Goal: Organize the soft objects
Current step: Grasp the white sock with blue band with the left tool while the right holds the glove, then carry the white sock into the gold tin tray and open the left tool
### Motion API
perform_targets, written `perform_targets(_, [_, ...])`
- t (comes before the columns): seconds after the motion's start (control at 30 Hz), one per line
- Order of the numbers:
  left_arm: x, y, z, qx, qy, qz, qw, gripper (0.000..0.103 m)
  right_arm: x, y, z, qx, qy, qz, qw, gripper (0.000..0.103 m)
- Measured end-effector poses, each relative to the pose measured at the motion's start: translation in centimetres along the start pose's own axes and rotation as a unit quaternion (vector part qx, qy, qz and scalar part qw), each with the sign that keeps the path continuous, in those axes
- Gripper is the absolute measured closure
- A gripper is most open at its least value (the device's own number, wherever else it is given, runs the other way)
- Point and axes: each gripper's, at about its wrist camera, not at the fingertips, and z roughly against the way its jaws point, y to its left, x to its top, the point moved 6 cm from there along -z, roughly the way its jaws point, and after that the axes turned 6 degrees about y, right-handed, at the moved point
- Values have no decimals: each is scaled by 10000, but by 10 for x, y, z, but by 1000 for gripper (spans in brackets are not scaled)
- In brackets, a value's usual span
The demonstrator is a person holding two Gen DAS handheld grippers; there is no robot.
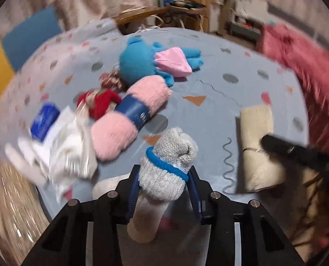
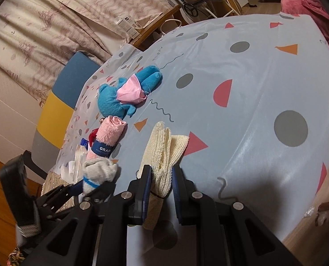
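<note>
The left tongs (image 1: 164, 173) pinch a grey knit sock roll (image 1: 171, 161) with a blue band, held above the patterned counter (image 2: 253, 88), while the right tongs (image 2: 162, 177) pinch a cream mesh cloth (image 2: 164, 150) just beside it.

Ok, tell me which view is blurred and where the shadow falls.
Left wrist view: motion blur smears the edges, worst on the white packet and pink blanket; the grey sock stays sharp. Right wrist view: sharp overall, with a dark shadow across the tablecloth at lower right.
</note>
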Motion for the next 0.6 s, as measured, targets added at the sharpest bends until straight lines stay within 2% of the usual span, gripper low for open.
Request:
perform_targets(0.07, [-9,4,17,-194,-160,260,9993,63,-3,2,2,-53,-37,19,10000,85])
perform_targets(0.23, [-37,-1,72,-445,-705,399,9957,63,-14,4,6,63,-50,-120,9999,85])
perform_targets(0.33, [-58,0,111,-612,-1033,497,9915,63,-25,9,8,138,-6,-160,9998,85])
perform_targets(0.43, [-83,17,152,-843,-1258,869,9846,63,-36,17,8,158,50,-122,9998,85])
perform_targets(0.53, [-109,43,191,-837,-1462,1148,9790,63,-47,26,7,199,108,-71,9997,85])
perform_targets(0.6, [-126,65,218,-685,-1605,1292,9761,62,-53,33,7,196,113,10,9997,85])
